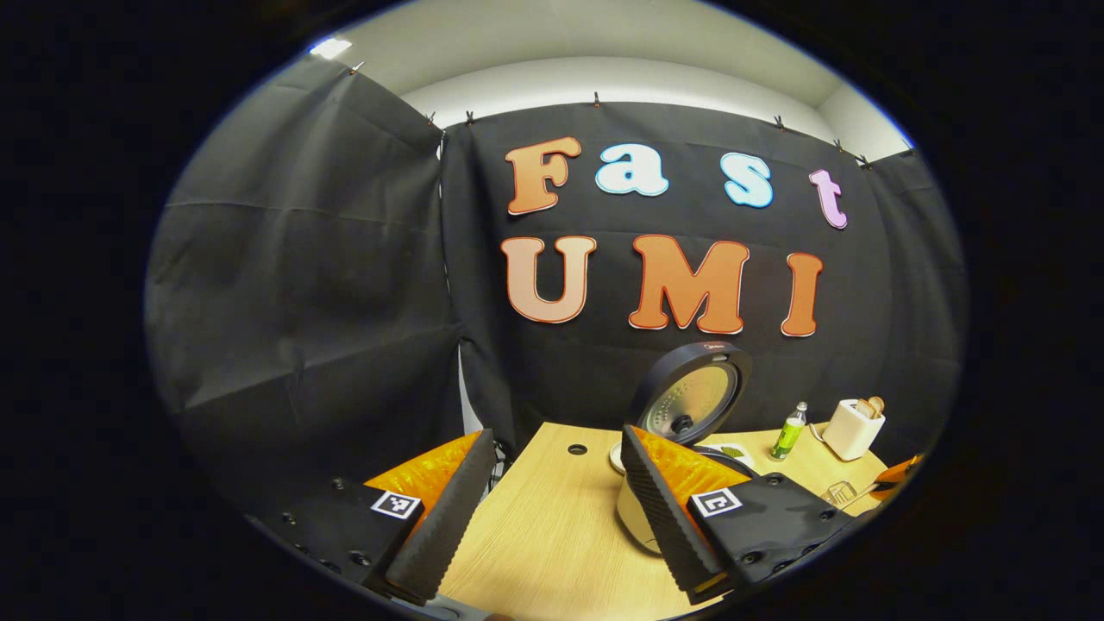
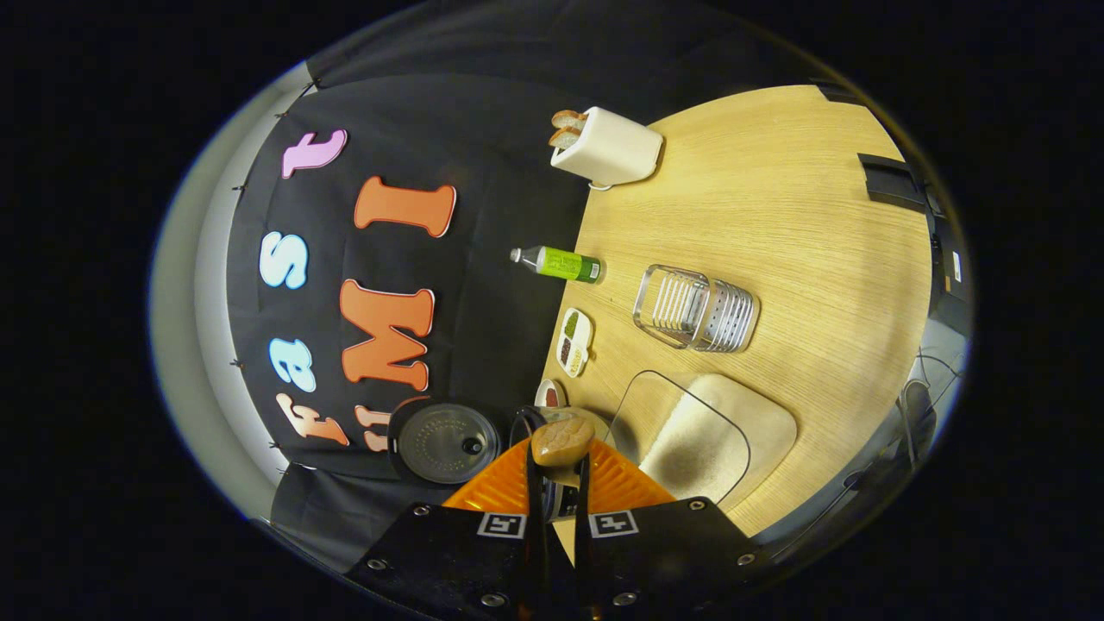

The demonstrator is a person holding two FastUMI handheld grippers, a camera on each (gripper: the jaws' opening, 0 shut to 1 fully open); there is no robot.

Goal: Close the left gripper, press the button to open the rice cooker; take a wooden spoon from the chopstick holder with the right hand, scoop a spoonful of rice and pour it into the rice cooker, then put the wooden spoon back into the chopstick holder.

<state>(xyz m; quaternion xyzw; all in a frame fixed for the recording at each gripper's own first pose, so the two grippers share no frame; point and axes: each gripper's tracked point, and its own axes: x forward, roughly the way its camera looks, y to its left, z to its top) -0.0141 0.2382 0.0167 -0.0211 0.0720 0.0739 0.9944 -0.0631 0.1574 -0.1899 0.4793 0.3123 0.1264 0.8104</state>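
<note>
In the left gripper view, my left gripper (image 1: 552,509) hung with jaws spread wide over the table (image 1: 552,535), the rice cooker (image 1: 681,414) just ahead, lid up. In the right gripper view, my right gripper (image 2: 556,483) pinched the wooden spoon (image 2: 561,440) above the cooker.
</note>
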